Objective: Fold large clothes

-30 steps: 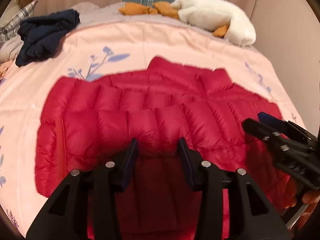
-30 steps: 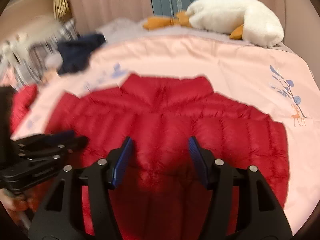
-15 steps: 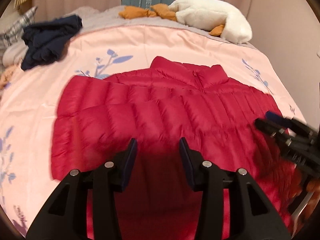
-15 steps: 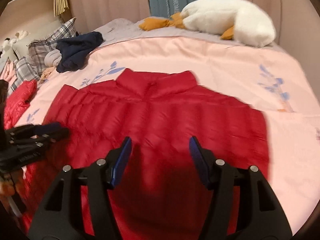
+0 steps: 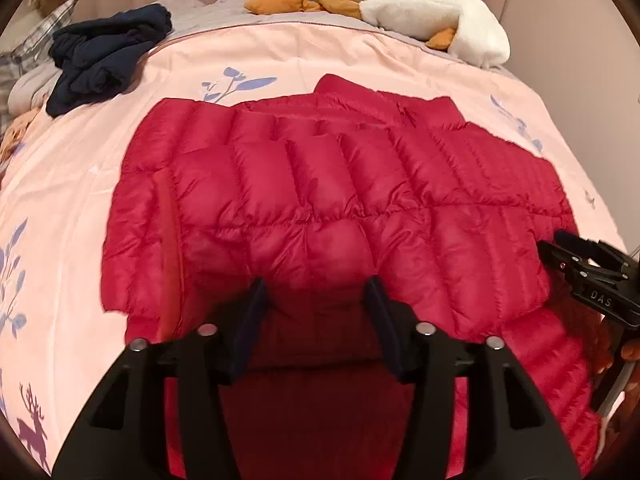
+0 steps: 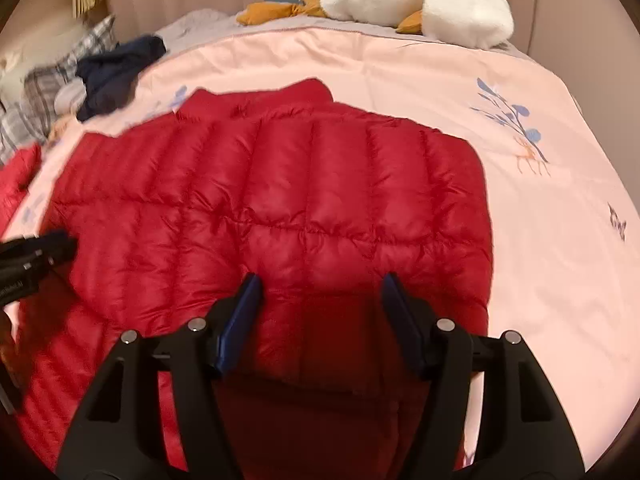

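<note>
Jacket [image 5: 340,200] flat on bedspread [image 5: 80,208]

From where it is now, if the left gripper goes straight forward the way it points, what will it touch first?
Most likely the red puffer jacket. The left gripper, its jaws opening, points down at the jacket's near part, with nothing else between the fingers. Depth is unclear, but the jacket covers the pink bedcover along that line.
</note>
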`<action>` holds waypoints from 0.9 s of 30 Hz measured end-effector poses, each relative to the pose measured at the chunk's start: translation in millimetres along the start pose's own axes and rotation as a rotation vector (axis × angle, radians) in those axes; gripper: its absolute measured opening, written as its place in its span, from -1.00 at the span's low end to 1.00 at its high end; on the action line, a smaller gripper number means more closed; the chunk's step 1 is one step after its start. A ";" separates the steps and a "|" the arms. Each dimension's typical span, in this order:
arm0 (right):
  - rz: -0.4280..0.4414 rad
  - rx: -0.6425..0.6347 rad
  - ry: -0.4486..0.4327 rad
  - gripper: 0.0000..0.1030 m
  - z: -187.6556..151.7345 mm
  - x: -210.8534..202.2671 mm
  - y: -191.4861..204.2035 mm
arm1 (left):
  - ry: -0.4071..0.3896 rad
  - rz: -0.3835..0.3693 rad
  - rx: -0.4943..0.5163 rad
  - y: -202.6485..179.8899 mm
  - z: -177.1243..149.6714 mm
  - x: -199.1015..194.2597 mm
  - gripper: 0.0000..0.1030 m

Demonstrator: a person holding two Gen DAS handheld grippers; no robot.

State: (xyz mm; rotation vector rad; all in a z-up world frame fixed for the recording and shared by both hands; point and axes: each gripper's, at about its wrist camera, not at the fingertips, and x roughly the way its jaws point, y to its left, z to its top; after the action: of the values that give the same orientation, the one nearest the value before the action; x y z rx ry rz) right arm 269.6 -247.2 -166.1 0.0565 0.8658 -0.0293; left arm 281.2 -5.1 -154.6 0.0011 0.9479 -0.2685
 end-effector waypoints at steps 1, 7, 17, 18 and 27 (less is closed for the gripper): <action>0.020 0.010 -0.015 0.28 -2.1 -10.3 -1.7 | -0.009 -0.016 -0.015 3.5 -3.1 -10.2 0.24; 0.085 0.048 -0.081 0.64 -34.0 -68.9 -12.6 | -0.054 -0.083 -0.073 31.6 -43.5 -69.0 0.68; 0.231 0.250 -0.075 0.76 -132.2 -141.5 -62.1 | -0.004 -0.229 -0.308 104.3 -167.3 -127.8 0.77; 0.253 0.286 -0.060 0.76 -144.5 -145.0 -68.9 | 0.003 -0.250 -0.326 106.7 -175.7 -128.7 0.77; 0.382 0.434 0.019 0.76 -208.1 -155.9 -83.0 | 0.020 -0.495 -0.448 104.6 -231.9 -137.3 0.77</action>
State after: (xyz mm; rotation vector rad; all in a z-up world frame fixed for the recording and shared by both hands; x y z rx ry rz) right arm 6.3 -316.7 -185.1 0.6280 0.8437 0.1420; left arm 43.1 154.5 -192.6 -0.6496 1.0024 -0.5067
